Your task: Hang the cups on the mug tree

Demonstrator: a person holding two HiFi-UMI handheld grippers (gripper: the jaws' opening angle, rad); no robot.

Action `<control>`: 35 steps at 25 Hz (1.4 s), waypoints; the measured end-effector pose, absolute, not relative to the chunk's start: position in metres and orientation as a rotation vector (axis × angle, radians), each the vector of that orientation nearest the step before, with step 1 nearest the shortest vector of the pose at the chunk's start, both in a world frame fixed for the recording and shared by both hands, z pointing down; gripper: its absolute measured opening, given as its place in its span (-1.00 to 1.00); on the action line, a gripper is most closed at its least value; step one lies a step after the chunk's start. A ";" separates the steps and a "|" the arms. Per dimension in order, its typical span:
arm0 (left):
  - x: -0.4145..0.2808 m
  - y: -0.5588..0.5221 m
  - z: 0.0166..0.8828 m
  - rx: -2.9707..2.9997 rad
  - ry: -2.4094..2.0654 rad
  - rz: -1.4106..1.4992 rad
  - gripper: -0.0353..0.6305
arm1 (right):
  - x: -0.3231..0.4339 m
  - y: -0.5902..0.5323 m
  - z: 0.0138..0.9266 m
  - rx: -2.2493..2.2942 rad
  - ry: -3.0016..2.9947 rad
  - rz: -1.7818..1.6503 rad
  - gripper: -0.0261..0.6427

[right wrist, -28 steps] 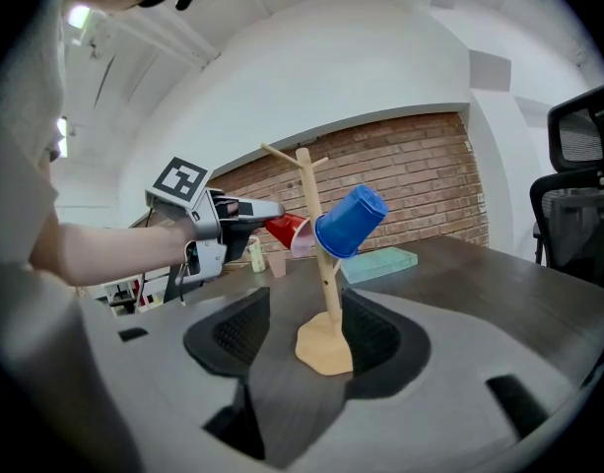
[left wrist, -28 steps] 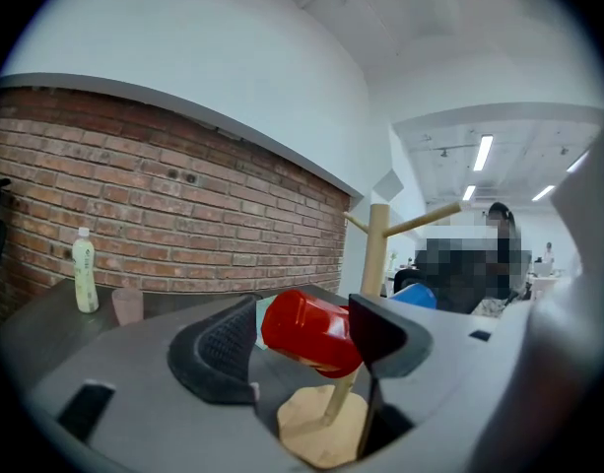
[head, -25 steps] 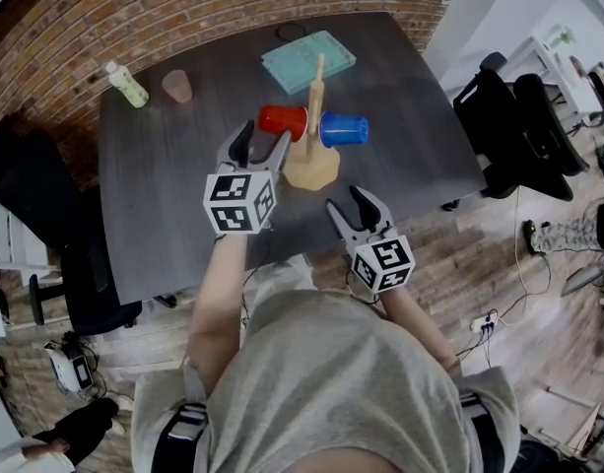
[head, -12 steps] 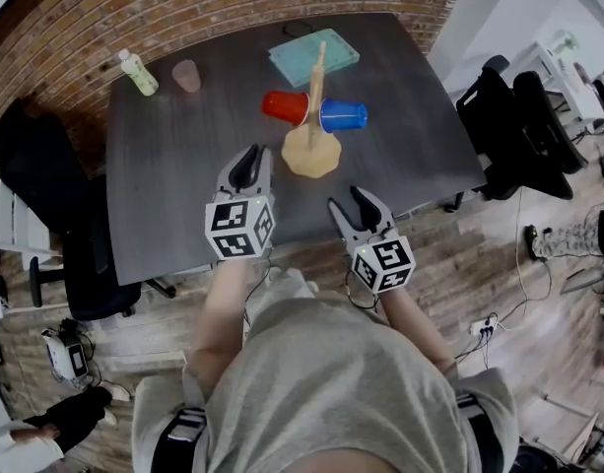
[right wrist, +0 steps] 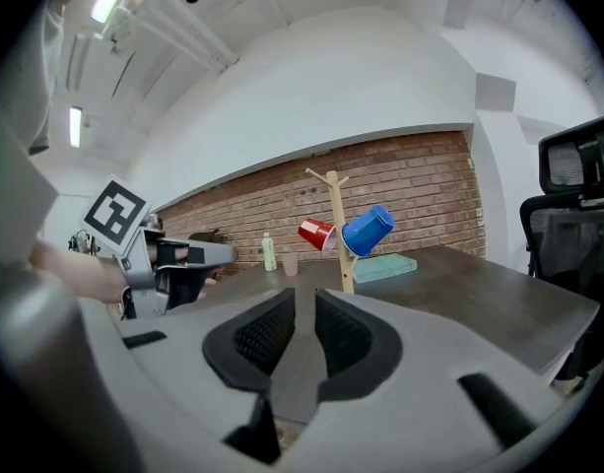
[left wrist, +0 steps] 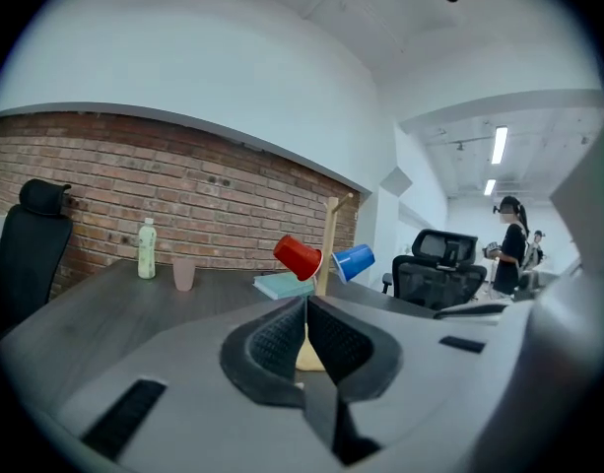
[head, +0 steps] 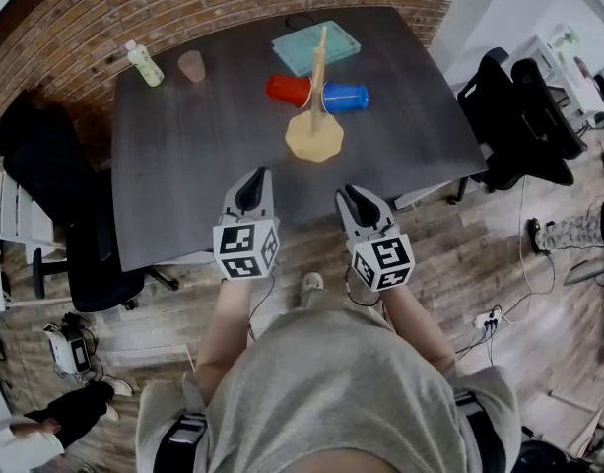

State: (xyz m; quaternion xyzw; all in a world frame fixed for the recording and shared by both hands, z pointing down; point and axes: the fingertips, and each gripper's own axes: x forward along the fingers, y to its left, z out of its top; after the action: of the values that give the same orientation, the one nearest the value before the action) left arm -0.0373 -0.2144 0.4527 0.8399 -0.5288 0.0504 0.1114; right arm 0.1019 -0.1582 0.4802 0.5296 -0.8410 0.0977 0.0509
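A wooden mug tree (head: 317, 82) stands on the dark table (head: 183, 166) with a red cup (head: 287, 89) hanging on its left arm and a blue cup (head: 345, 97) on its right arm. Both cups also show in the left gripper view, red cup (left wrist: 298, 256) and blue cup (left wrist: 354, 261). My left gripper (head: 254, 177) is at the table's near edge, well short of the tree; its jaws have just closed and hold nothing. My right gripper (head: 348, 195) is beside it, its jaws just narrowed to a small gap with nothing between them.
At the table's far left stand a pale bottle (head: 144, 64) and a pink cup (head: 191, 65). Behind the tree lies a teal book (head: 316, 47). Black office chairs stand left (head: 55, 205) and right (head: 513, 116) of the table. A person (left wrist: 508, 244) stands far off.
Both grippers have drawn back from the mug tree to the table's near edge. The left jaws went from wide open to shut; the right jaws narrowed.
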 end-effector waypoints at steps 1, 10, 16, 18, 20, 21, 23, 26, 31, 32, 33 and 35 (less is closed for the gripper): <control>-0.038 -0.207 0.453 2.475 -1.549 0.148 -0.85 | 0.100 -0.153 0.479 1.618 -2.557 0.291 -0.78; -0.052 -0.128 0.453 2.516 -1.507 0.136 -0.86 | 0.084 -0.092 0.461 1.673 -2.528 0.229 -0.93; -0.059 -0.061 0.454 2.524 -1.477 0.146 -0.86 | 0.071 -0.036 0.449 1.679 -2.520 0.187 -0.94; -0.062 -0.041 0.451 2.528 -1.477 0.147 -0.86 | 0.068 -0.018 0.444 1.680 -2.521 0.170 -0.94; -0.066 -0.022 0.448 2.529 -1.481 0.143 -0.86 | 0.066 -0.002 0.441 1.683 -2.522 0.160 -0.94; -0.068 -0.012 0.447 2.530 -1.483 0.143 -0.86 | 0.064 0.006 0.440 1.684 -2.522 0.158 -0.94; -0.074 0.006 0.444 2.531 -1.489 0.144 -0.86 | 0.060 0.022 0.438 1.686 -2.524 0.156 -0.94; -0.085 0.028 0.441 2.529 -1.501 0.139 -0.86 | 0.052 0.043 0.434 1.684 -2.533 0.151 -0.94; -0.099 0.056 0.439 2.520 -1.515 0.125 -0.86 | 0.040 0.070 0.431 1.678 -2.548 0.139 -0.94; -0.100 0.060 0.438 2.520 -1.516 0.123 -0.86 | 0.039 0.074 0.430 1.678 -2.550 0.138 -0.94; -0.102 0.063 0.438 2.520 -1.517 0.119 -0.86 | 0.038 0.077 0.430 1.677 -2.551 0.137 -0.94; -0.104 0.067 0.438 2.517 -1.519 0.112 -0.86 | 0.034 0.083 0.430 1.670 -2.552 0.135 -0.94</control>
State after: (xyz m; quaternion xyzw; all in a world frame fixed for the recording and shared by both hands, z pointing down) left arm -0.1039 0.0669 0.4375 0.8513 -0.5138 0.0378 0.0996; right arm 0.0344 0.0826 0.4303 0.5466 -0.8351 0.0441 0.0444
